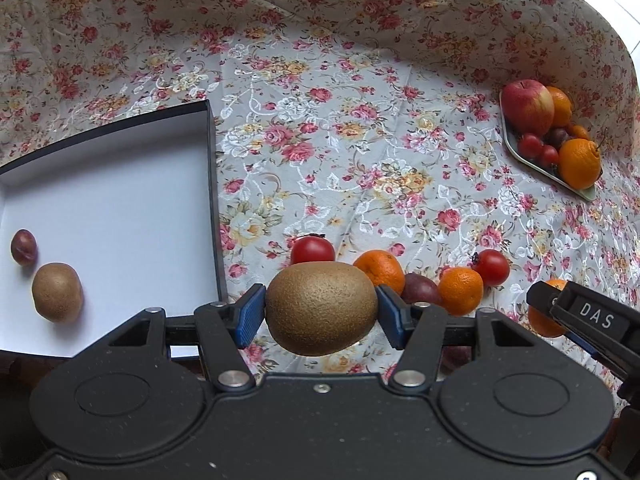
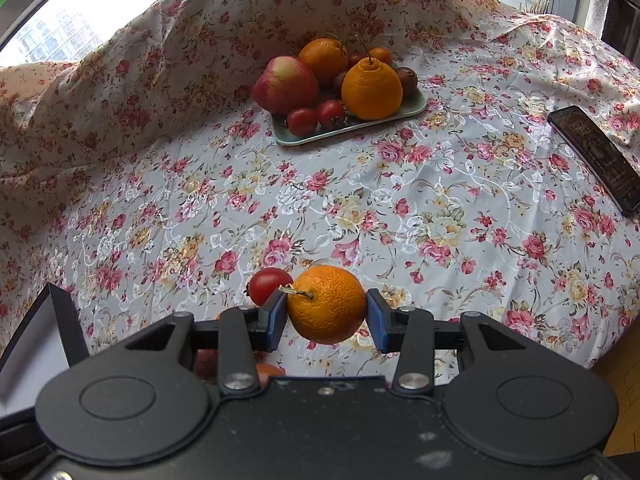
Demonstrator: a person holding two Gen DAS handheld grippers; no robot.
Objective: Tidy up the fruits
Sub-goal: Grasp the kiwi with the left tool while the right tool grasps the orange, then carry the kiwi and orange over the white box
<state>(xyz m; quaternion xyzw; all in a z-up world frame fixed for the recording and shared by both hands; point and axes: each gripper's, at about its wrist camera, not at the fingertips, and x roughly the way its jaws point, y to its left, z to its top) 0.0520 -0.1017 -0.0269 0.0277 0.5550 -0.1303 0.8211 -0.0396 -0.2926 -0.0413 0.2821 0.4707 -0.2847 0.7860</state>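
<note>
— Two grippers, both loaded, over the floral cloth [image 1: 360, 152]. What was biggest in the scene?

— After the cloth, the box [image 1: 120, 184] at the left, open, white inside, with one kiwi [image 1: 57, 293] and a plum [image 1: 23, 247] already on its floor. Far right sat the tray [image 2: 344, 130], heaped with fruit.

— And the left gripper [image 1: 322, 312]?

— Clamped on a second kiwi [image 1: 322, 307], clear of the cloth, pads on the two ends, so its long axis ran straight across the jaws. The box lay just left of it; I judged a short carry that way would bring it over the box wall.

— The right gripper [image 2: 326, 314]?

— Narrow, pinching a mandarin [image 2: 326, 304], stem turned left. It was right of the left gripper, so farther from the box.

— Anything smaller?

— Loose mandarins, tomatoes and a plum lay in a row just beyond the left gripper. The tomato [image 2: 269, 285] sat just left of the held mandarin.
</note>
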